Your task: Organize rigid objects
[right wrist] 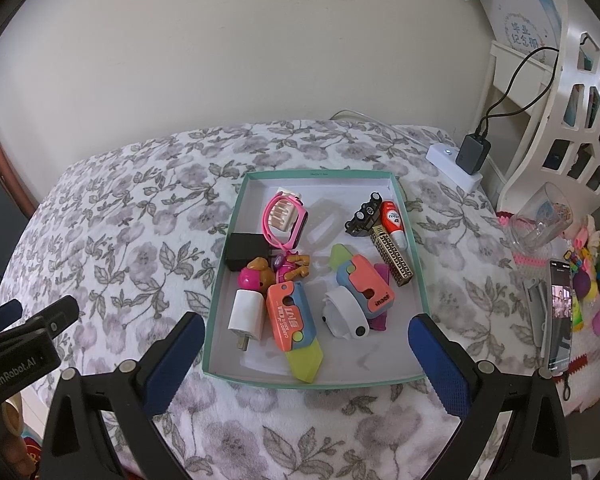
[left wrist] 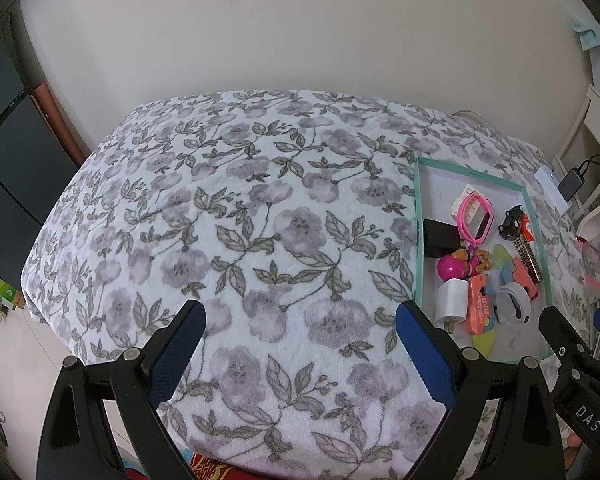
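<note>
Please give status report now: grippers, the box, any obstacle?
Left gripper and right gripper open, empty. Teal box full of small items, untouched. Nothing blocking.

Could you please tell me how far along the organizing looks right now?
Nothing looks sorted yet: the toys, white charger and other items lie jumbled in the teal tray. Nothing is in hand; the left gripper and right gripper are open and empty. All sorting remains.

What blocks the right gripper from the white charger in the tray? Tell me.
Nothing visible does. The right gripper is open and hovers in front of the tray's near rim. The white charger lies uncovered just past that rim, prongs toward the gripper, with the orange carrot knife toy close beside it.
</note>
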Action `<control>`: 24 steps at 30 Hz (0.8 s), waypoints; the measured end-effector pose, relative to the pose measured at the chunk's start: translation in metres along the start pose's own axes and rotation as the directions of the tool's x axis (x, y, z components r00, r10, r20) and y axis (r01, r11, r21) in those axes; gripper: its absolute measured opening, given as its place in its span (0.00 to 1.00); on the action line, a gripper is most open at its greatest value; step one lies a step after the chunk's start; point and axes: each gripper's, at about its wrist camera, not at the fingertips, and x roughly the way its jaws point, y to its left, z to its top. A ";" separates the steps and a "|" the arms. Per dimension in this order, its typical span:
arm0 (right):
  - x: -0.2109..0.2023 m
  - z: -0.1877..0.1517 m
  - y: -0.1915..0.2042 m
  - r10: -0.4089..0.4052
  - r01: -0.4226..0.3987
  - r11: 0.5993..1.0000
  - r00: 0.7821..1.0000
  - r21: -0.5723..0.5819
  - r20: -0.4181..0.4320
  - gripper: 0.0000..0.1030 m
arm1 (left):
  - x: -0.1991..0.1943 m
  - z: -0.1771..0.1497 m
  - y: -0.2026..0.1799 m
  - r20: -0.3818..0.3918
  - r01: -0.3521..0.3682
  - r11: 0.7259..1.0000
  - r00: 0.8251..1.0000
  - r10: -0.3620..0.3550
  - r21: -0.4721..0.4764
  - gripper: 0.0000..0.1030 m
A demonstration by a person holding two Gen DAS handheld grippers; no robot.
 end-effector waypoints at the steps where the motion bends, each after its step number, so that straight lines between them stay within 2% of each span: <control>1: 0.000 0.001 -0.001 0.001 -0.001 1.000 1.000 -0.003 0.000 1.00 | 0.000 0.000 0.000 0.000 0.000 1.000 1.000 0.000 0.000 0.93; 24: 0.001 0.001 -0.001 0.003 -0.003 1.000 1.000 -0.008 -0.002 1.00 | 0.000 0.001 0.000 -0.002 -0.001 1.000 1.000 0.001 -0.017 0.93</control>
